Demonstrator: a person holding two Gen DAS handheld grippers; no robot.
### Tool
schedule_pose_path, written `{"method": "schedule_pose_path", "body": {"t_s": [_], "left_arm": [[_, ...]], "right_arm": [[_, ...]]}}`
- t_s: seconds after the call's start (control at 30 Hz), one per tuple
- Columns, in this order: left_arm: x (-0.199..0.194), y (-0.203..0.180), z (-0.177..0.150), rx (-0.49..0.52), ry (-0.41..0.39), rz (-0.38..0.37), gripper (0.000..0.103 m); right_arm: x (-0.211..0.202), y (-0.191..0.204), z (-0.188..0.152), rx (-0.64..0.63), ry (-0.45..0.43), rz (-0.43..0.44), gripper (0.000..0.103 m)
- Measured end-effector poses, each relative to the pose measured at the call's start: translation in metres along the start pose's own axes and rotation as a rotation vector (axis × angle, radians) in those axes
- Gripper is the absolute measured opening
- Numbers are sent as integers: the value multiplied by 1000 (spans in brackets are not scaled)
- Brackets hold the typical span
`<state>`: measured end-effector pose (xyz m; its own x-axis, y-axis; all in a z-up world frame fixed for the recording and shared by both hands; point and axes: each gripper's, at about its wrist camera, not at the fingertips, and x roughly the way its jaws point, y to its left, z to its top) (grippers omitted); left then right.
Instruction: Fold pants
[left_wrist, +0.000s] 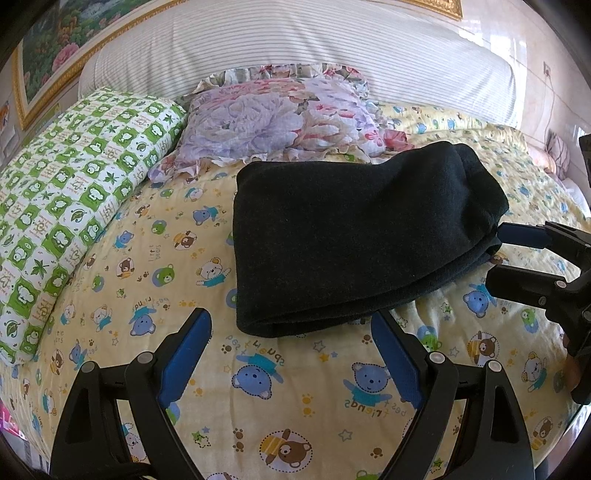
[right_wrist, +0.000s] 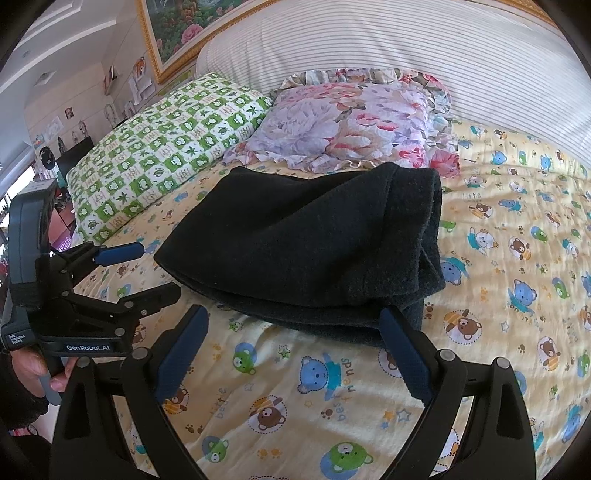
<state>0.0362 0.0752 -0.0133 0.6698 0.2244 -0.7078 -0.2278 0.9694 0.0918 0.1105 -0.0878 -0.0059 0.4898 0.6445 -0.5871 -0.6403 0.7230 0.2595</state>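
Observation:
Black pants (left_wrist: 351, 236) lie folded into a thick rectangle on the yellow bear-print bedsheet (left_wrist: 295, 387). My left gripper (left_wrist: 291, 325) is open just in front of the bundle's near left corner, with nothing pinched between its blue pads. The right gripper (left_wrist: 506, 260) shows at the right edge, open, its two fingers flanking the bundle's right corner. In the right wrist view the pants (right_wrist: 314, 240) fill the middle. My right gripper (right_wrist: 293, 317) is open at their near edge, its right fingertip against the corner. The left gripper (right_wrist: 155, 273) is open at the left corner.
A green checked pillow (left_wrist: 74, 206) and a floral pillow (left_wrist: 273, 118) lie behind the pants against a striped headboard (left_wrist: 295, 40). A framed flower painting (right_wrist: 177, 26) hangs above. A hand (right_wrist: 40, 369) holds the left gripper's handle. Bare sheet (right_wrist: 517, 258) spreads to the right.

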Motion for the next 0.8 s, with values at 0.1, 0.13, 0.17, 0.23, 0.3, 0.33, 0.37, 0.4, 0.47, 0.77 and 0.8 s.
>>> {"method": "schedule_pose_path", "body": {"t_s": [0.1,0.13,0.17,0.23,0.3,0.33,0.37,0.4,0.47,0.77,0.8], "left_arm": [[0,0,0,0,-1,1,89],[-1,0,0,0,-2,0,89],[-1,-1,-1,0,-1,1,89],[-1,-1,-1,-1,-3,1,89],[-1,-1,-1,-2,-2,2,89],[-1,-1,0,-2,-3,2,89],[-1,-1,-1,-1,-3,1,89],[-1,-1,-1,-1,-5,2,89],[-1,-1,0,-1,-8,3,89],[-3,4,2,-30,-42,9,89],[-3,4,3,-32,-42,10,89]], "right_arm": [[0,0,0,0,1,0,94],[0,0,0,0,0,0,94],[0,0,0,0,0,1,94],[0,0,0,1,-2,1,94],[0,0,0,2,-2,1,94],[0,0,0,2,-2,0,94],[-1,-1,0,1,-1,1,94],[0,-1,0,1,-2,1,94],[0,-1,0,1,-2,1,94],[-4,-3,5,2,-18,0,94],[-4,-3,6,5,-20,0,94]]}}
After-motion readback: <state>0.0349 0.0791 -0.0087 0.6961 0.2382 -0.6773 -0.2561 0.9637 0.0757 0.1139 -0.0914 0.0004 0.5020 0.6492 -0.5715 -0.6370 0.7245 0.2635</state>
